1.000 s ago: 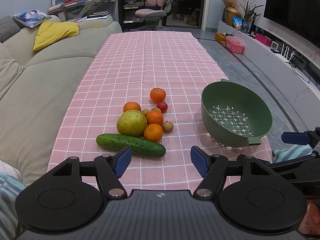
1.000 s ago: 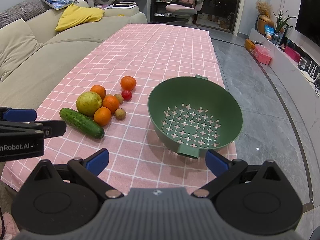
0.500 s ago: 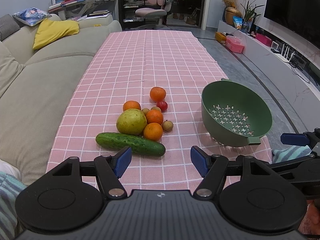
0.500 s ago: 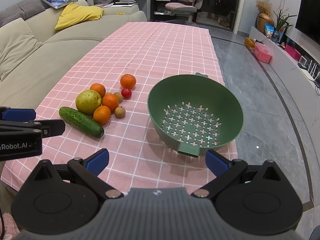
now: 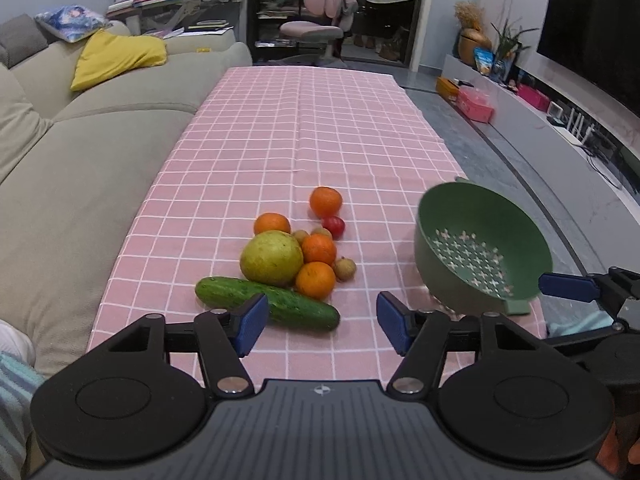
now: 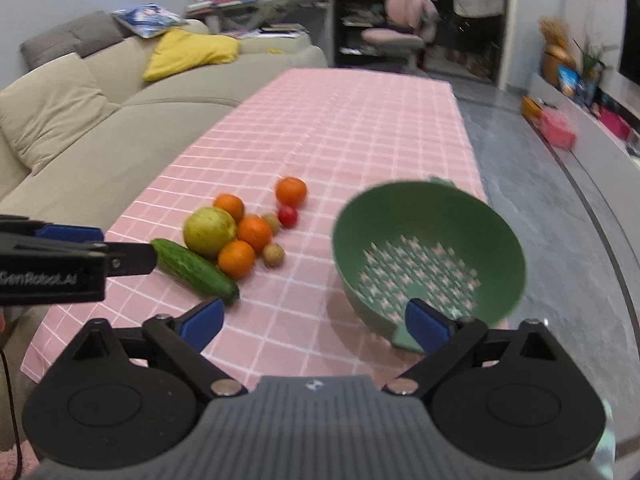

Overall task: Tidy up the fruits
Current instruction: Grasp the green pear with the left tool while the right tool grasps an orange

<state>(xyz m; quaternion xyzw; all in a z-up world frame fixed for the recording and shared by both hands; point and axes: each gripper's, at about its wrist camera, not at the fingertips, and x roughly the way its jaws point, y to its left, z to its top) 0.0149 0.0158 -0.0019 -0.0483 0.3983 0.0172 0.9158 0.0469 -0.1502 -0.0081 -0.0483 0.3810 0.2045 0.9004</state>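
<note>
A heap of fruit lies on the pink checked tablecloth (image 5: 304,128): a cucumber (image 5: 266,306), a big yellow-green fruit (image 5: 271,258), several oranges (image 5: 315,279), a small red fruit (image 5: 333,227) and small brown fruits (image 5: 344,268). To their right stands an empty green colander (image 5: 480,248) near the table's edge. My left gripper (image 5: 322,322) hovers just short of the cucumber, jaws closing with nothing between them. In the right wrist view my right gripper (image 6: 316,322) hangs before the colander (image 6: 428,256) and the cucumber (image 6: 194,270), jaws closing, nothing held.
A beige sofa (image 5: 60,184) with a yellow cushion (image 5: 120,54) runs along the table's left side. Grey floor (image 6: 552,216) and a low TV unit (image 5: 560,132) lie to the right. A pink chair (image 5: 320,28) stands beyond the far end.
Both grippers' fingers have drawn closer together, the left more than the right. The right wrist view has shifted a little and is now blurred. Fruit and colander lie as before.
</note>
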